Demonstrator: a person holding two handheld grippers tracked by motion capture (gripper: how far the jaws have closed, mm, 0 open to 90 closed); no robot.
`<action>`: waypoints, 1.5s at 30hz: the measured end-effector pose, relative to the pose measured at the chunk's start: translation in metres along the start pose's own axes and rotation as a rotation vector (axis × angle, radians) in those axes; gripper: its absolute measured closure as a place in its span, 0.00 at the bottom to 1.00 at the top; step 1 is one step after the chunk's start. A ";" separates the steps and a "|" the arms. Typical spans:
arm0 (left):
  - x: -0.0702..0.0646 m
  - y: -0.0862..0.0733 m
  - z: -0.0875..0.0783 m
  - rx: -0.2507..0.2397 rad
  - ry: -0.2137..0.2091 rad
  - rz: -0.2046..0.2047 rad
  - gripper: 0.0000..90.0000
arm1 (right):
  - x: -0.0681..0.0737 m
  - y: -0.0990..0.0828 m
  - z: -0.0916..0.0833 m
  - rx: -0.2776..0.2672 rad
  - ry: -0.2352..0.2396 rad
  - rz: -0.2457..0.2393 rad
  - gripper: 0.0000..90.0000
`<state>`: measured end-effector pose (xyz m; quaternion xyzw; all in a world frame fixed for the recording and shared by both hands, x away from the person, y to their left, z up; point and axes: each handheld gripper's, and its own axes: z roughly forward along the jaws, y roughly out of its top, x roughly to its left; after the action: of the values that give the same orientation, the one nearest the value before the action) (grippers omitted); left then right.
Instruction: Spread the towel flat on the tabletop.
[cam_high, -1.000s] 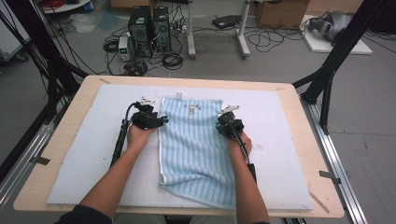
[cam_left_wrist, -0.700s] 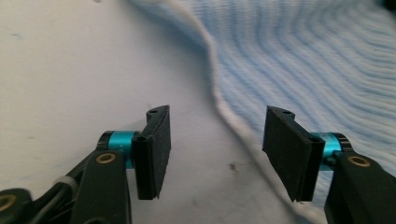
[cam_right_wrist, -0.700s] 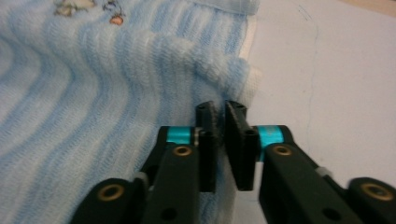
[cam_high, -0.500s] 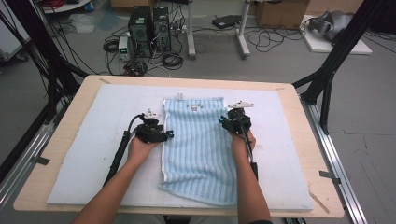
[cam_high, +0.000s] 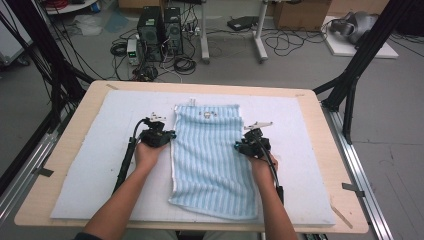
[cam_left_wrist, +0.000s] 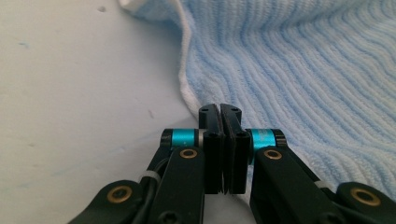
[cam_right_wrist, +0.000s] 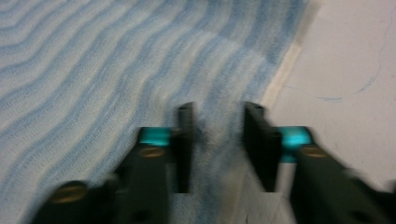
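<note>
A light blue striped towel (cam_high: 210, 160) lies flat lengthwise on the mat, its far end away from me. My left gripper (cam_high: 171, 136) is at the towel's left edge. In the left gripper view its jaws (cam_left_wrist: 219, 108) have just closed and stand pressed together on the white hem of the towel (cam_left_wrist: 303, 70). My right gripper (cam_high: 236, 146) is at the towel's right edge. Its jaws (cam_right_wrist: 218, 109) are blurred and apart and have just been closing, with the towel (cam_right_wrist: 93, 70) lying between them.
A pale blue mat (cam_high: 90, 170) covers most of the wooden table (cam_high: 310, 100). Black frame legs (cam_high: 350, 95) stand at the far corners. Computers and cables (cam_high: 160, 30) lie on the floor beyond. Bare mat stretches on both sides of the towel.
My right gripper has slid along the towel's right edge toward me. My left hand has shifted slightly nearer, staying at the left edge. The towel lies as before.
</note>
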<state>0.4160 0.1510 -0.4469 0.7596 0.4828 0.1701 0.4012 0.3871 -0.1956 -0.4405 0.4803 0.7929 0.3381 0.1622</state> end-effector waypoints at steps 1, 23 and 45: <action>0.001 0.001 0.001 -0.017 0.010 -0.001 0.97 | -0.001 0.002 0.002 0.004 -0.001 0.002 0.89; 0.009 -0.012 -0.017 -0.057 -0.054 0.007 0.46 | 0.016 -0.002 -0.016 -0.089 -0.074 -0.018 0.50; -0.050 -0.096 -0.105 -0.033 -0.177 0.055 0.51 | 0.061 -0.102 -0.103 -0.102 -0.026 -0.073 0.60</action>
<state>0.2676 0.1742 -0.4495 0.7780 0.4216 0.1212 0.4498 0.2312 -0.2136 -0.4336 0.4465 0.7895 0.3657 0.2088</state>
